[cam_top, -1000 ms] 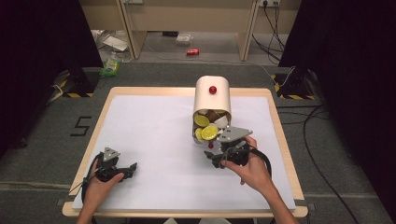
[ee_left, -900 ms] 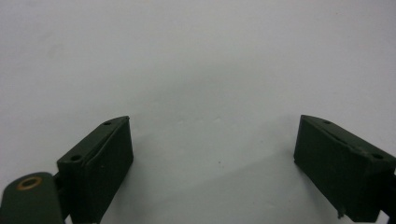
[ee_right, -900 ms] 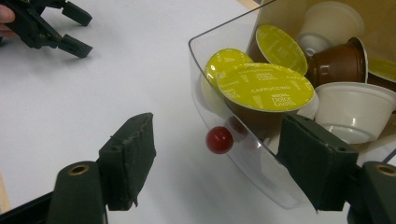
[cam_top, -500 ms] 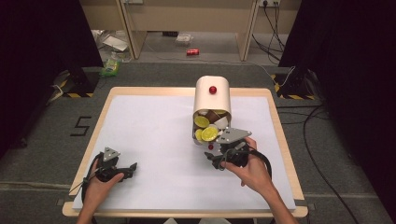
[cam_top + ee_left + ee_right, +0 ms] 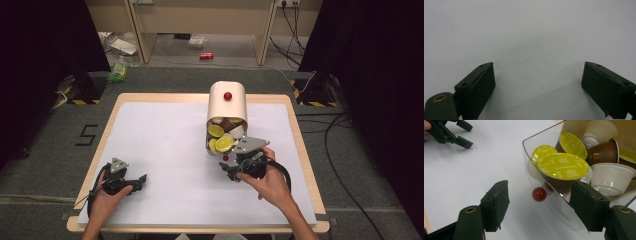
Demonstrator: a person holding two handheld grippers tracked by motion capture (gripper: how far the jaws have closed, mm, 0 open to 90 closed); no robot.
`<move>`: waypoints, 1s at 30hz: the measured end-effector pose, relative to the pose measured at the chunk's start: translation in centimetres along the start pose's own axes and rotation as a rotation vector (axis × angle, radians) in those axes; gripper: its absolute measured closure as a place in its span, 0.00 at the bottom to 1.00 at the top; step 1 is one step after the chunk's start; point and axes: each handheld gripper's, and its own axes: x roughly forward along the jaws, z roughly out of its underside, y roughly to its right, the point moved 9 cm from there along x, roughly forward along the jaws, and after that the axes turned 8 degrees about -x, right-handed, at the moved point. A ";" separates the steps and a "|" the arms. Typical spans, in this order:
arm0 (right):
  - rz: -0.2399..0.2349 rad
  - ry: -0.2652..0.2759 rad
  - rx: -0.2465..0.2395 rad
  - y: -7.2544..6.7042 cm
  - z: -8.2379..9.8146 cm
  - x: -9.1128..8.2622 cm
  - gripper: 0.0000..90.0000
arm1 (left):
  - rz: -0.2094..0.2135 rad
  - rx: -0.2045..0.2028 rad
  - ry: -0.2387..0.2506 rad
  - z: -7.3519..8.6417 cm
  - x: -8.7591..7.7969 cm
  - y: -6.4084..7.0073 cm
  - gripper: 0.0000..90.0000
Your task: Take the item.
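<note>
A cream capsule dispenser (image 5: 227, 107) lies on the white table, its clear drawer (image 5: 554, 202) pulled out toward me. The drawer holds several coffee capsules, with yellow-green lids (image 5: 562, 166), brown ones (image 5: 604, 151) and white ones (image 5: 610, 178). A small red knob (image 5: 539, 194) sticks out of the drawer's front, also seen in the high view (image 5: 225, 158). My right gripper (image 5: 539, 206) straddles that knob; its jaws have just been closing, stand apart and touch nothing. My left gripper (image 5: 537, 85) rests open on bare white table at the near left (image 5: 140, 183).
A second red knob (image 5: 228, 96) sits on the dispenser's top. The white sheet (image 5: 165, 135) covers the wooden table (image 5: 300, 145). My left gripper (image 5: 454, 132) also appears far off in the right gripper view. On the floor beyond lie a red can (image 5: 206, 55) and cables (image 5: 295, 20).
</note>
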 end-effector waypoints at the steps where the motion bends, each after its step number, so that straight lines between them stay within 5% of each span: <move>1: -0.001 0.004 -0.001 0.0 0.0 0.0 0.36 | 0.000 0.000 0.000 0.0 0.0 0.0 0.12; 18: 0.008 0.032 0.026 0.8 -0.2 -0.2 0.36 | 0.000 0.000 0.000 0.0 0.0 0.0 0.12; 30: 0.051 0.094 0.081 2.9 -1.1 -0.4 0.36 | 0.000 0.001 -0.002 0.0 0.0 0.0 0.12</move>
